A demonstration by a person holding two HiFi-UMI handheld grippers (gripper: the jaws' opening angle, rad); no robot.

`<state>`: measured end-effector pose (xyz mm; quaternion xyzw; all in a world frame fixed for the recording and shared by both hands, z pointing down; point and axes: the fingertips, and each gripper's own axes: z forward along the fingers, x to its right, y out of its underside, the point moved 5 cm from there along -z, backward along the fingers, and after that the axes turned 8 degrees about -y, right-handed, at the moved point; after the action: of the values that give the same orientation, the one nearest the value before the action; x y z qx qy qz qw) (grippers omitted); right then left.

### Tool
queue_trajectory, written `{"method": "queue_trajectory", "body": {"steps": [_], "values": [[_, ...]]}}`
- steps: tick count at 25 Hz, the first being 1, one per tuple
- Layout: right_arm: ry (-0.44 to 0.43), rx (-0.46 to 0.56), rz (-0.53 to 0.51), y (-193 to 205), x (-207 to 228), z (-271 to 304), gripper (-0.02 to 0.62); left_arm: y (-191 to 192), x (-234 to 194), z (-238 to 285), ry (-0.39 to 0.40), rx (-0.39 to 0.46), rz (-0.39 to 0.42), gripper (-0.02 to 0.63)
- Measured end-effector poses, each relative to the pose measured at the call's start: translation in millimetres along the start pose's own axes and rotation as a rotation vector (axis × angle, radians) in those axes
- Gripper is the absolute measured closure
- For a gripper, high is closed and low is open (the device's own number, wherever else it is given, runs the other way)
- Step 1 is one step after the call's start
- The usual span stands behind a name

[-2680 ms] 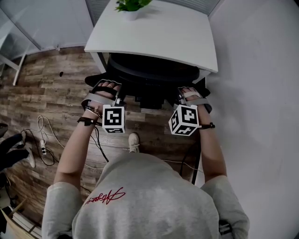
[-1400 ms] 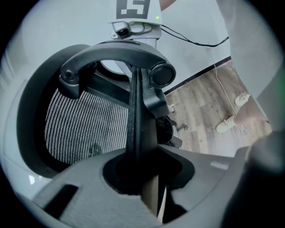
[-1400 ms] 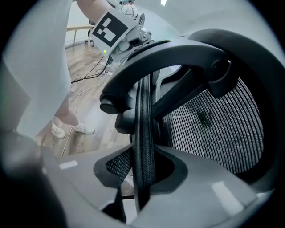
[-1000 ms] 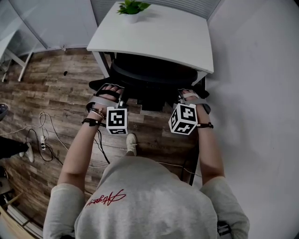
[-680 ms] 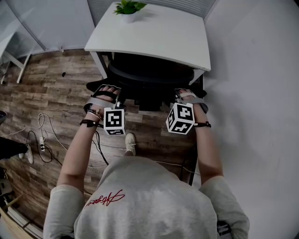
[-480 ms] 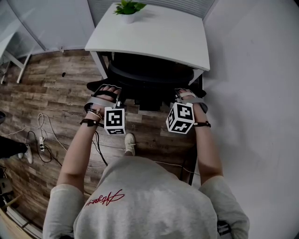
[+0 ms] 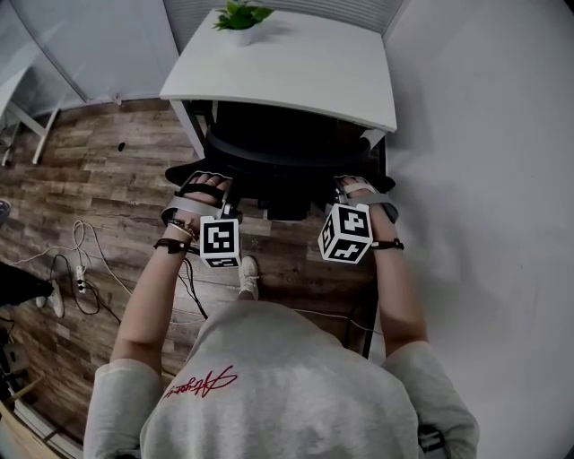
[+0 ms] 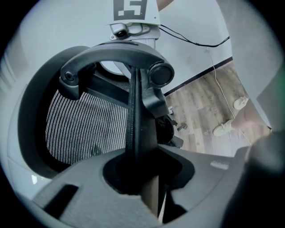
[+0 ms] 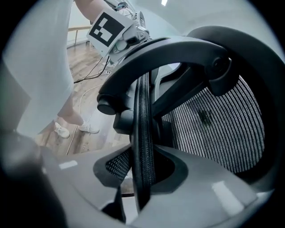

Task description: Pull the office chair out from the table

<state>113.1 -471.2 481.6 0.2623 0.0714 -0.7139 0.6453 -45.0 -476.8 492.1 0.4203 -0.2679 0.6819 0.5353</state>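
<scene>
The black office chair (image 7: pixel 285 160) stands tucked under the white table (image 7: pixel 296 76), its mesh back toward me. My left gripper (image 7: pixel 224 199) is shut on the left part of the back's top rim (image 8: pixel 135 129), which runs as a thin edge between the jaws. At the right part of that rim (image 9: pixel 143 133) my right gripper (image 7: pixel 337 197) is shut in the same way. The mesh (image 8: pixel 75 129) fills the frame beside each rim. Each gripper view shows the other gripper's marker cube (image 8: pixel 132 11) (image 9: pixel 109 27) across the curved headrest bar.
A potted plant (image 7: pixel 238 16) sits on the table's far edge. A white wall (image 7: pixel 484 179) runs close along the right. Cables (image 7: pixel 81 260) lie on the wooden floor at the left. My shoe (image 7: pixel 248 273) is just behind the chair.
Both grippers have come a little toward me, still shut on the chair's back rim, and the chair has come with them, showing slightly more from under the table.
</scene>
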Motion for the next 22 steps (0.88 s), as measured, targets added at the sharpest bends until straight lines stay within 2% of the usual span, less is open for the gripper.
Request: {"method": "queue_trajectory", "body": {"steps": [4,22], "values": [[0.004,-0.004,0.005,-1.3,-29.3,-6.5,0.488,-8.9,20.7,-19.5,-0.004,0.0,0.002,0.522],[-0.017,-0.017,0.022,-1.4,-31.1,-15.1,0.488,-10.1,18.5,-24.4,0.007,-0.001,0.008,0.522]]}}
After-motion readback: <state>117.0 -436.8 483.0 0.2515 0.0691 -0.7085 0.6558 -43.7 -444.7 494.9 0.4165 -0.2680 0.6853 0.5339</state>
